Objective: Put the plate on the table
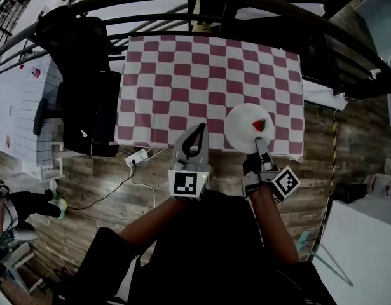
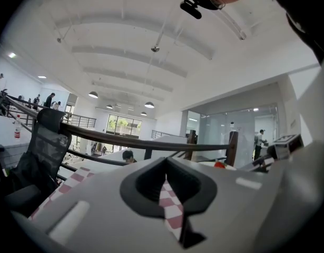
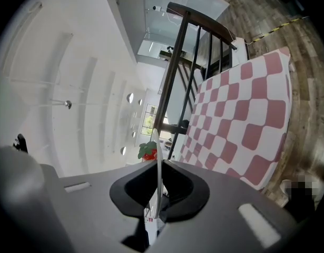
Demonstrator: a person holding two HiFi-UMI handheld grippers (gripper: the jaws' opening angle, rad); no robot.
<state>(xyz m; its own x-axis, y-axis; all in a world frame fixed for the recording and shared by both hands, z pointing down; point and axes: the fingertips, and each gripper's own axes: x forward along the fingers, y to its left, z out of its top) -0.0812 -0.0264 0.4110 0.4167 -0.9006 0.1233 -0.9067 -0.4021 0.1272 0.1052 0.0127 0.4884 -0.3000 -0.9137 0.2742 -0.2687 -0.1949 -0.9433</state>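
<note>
Well — round white plate (image 1: 241,129), checkered cloth (image 1: 182,75)

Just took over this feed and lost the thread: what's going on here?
A person works two handheld grippers at a table with a red-and-white checked cloth. The right gripper is shut on the rim of a white plate carrying a strawberry, over the table's near right corner; whether it rests on the cloth is unclear. The left gripper is shut and empty beside it.
</note>
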